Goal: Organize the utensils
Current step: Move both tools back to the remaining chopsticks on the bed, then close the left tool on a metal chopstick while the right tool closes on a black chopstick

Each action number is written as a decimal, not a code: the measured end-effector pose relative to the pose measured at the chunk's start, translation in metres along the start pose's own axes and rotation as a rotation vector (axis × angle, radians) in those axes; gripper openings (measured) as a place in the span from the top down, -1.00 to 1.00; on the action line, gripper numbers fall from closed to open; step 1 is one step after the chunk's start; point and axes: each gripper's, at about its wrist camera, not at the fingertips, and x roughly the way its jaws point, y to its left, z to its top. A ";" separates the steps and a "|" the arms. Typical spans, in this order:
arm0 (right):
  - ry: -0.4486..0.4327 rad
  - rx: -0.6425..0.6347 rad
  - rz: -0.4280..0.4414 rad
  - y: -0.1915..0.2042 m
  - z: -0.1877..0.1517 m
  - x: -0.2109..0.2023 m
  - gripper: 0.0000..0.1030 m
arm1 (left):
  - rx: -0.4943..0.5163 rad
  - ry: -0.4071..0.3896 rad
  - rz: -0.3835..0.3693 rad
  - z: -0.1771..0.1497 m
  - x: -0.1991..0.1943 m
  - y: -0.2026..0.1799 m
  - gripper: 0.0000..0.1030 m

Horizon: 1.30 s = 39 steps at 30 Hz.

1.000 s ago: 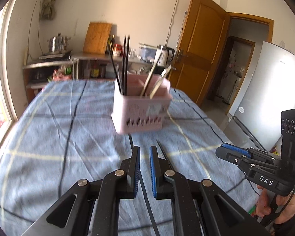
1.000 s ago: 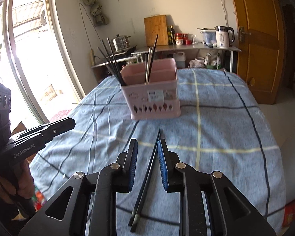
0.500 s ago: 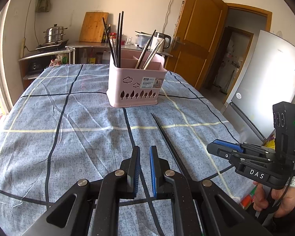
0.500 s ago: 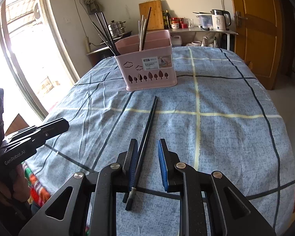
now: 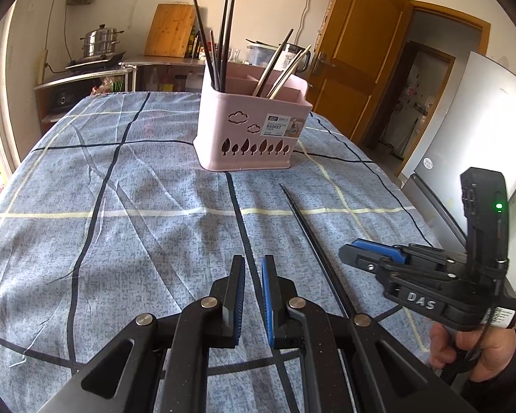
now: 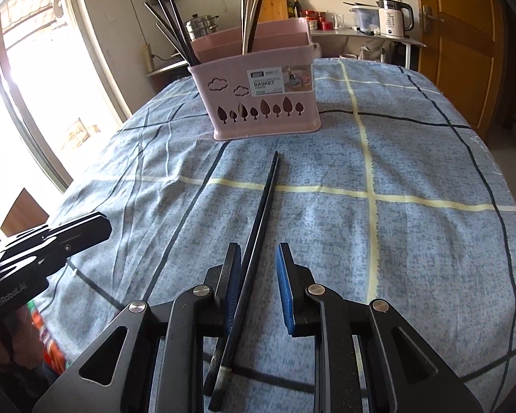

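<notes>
A table under a blue checked cloth [image 6: 412, 158] holds a pink utensil basket [image 6: 261, 103] with chopsticks standing inside. In front of it lie 2 black chopsticks [image 6: 258, 213], their near ends between the right gripper's [image 6: 258, 285] parted jaws, untouched on the right. The left gripper [image 5: 253, 296] is nearly closed, empty.

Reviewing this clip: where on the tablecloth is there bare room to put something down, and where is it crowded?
Bare cloth lies left of the pink basket out to the window-side edge, and right of the black chopsticks toward the door side. The crowded strip is the middle: chopsticks lying in front of the basket, with the right claw over their near end.
</notes>
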 end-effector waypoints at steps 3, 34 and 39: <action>0.032 0.000 -0.012 -0.001 0.002 0.014 0.58 | -0.006 0.006 -0.002 0.002 0.005 0.003 0.83; 0.065 0.056 -0.104 -0.035 -0.010 0.007 0.86 | -0.008 0.150 -0.079 0.037 0.101 -0.042 0.60; 0.064 0.079 -0.105 -0.041 -0.011 0.004 0.86 | 0.011 0.175 -0.054 0.032 0.120 -0.052 0.60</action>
